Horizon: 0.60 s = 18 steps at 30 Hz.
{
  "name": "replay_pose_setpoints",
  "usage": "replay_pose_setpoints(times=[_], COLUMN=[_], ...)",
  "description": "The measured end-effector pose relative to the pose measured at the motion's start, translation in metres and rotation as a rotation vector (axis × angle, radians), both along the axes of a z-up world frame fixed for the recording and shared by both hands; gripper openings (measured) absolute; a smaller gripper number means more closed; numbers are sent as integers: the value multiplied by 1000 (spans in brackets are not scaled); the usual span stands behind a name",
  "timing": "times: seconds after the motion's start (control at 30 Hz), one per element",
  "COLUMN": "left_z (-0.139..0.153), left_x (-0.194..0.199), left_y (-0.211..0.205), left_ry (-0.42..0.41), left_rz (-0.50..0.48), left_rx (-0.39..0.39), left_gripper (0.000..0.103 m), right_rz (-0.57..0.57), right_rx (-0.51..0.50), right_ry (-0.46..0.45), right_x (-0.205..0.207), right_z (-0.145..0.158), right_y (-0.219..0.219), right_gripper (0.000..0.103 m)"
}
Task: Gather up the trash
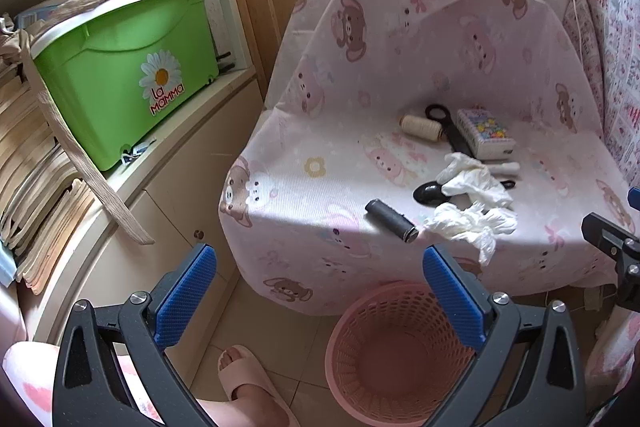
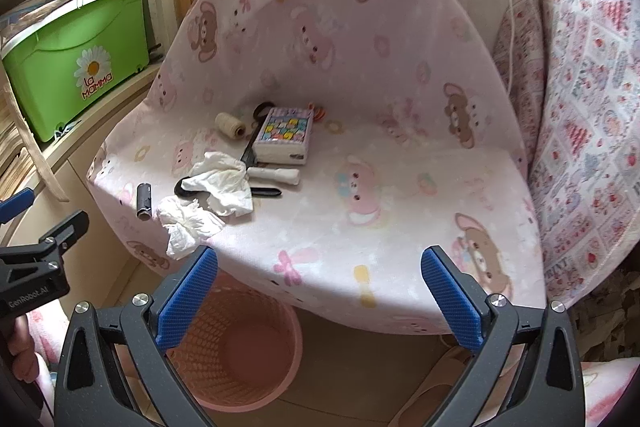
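Two crumpled white tissues lie on the pink bear-print chair seat: one (image 1: pixel 472 223) (image 2: pixel 186 223) at the front edge, one (image 1: pixel 476 179) (image 2: pixel 224 183) just behind it. A pink mesh waste basket (image 1: pixel 392 355) (image 2: pixel 240 343) stands on the floor below the seat's front edge and looks empty. My left gripper (image 1: pixel 320 267) is open and empty, held above the floor left of the basket. My right gripper (image 2: pixel 320 267) is open and empty, over the seat's front edge, right of the tissues.
On the seat also lie a dark cylinder (image 1: pixel 392 221), a thread spool (image 1: pixel 420 125), a patterned box (image 1: pixel 486 133), black scissors (image 1: pixel 444 123) and a small white roll (image 2: pixel 276 175). A green bin (image 1: pixel 128 67) sits on shelves to the left. A slippered foot (image 1: pixel 252 383) is near the basket.
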<state>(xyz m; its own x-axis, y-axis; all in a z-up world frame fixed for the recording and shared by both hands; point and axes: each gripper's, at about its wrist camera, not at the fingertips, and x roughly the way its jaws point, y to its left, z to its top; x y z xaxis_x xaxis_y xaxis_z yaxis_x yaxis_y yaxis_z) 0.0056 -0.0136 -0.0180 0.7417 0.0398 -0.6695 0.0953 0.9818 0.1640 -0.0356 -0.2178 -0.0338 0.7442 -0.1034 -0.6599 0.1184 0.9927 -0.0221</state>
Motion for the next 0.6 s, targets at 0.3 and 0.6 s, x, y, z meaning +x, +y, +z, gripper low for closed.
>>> replay_pose_setpoints(times=[0.3,0.6], left_z=[-21,-30], left_x=[27,54], left_y=[-8,-21], left_ry=[113,175], left_rz=[-48,-147], left_rx=[-40,-136], left_gripper=[89,48], right_rz=[75,187], right_rx=[27,35], right_ry=[55,69], right_x=[20,46], right_z=[-14,-13], right_y=[12,30], right_gripper=[89,72])
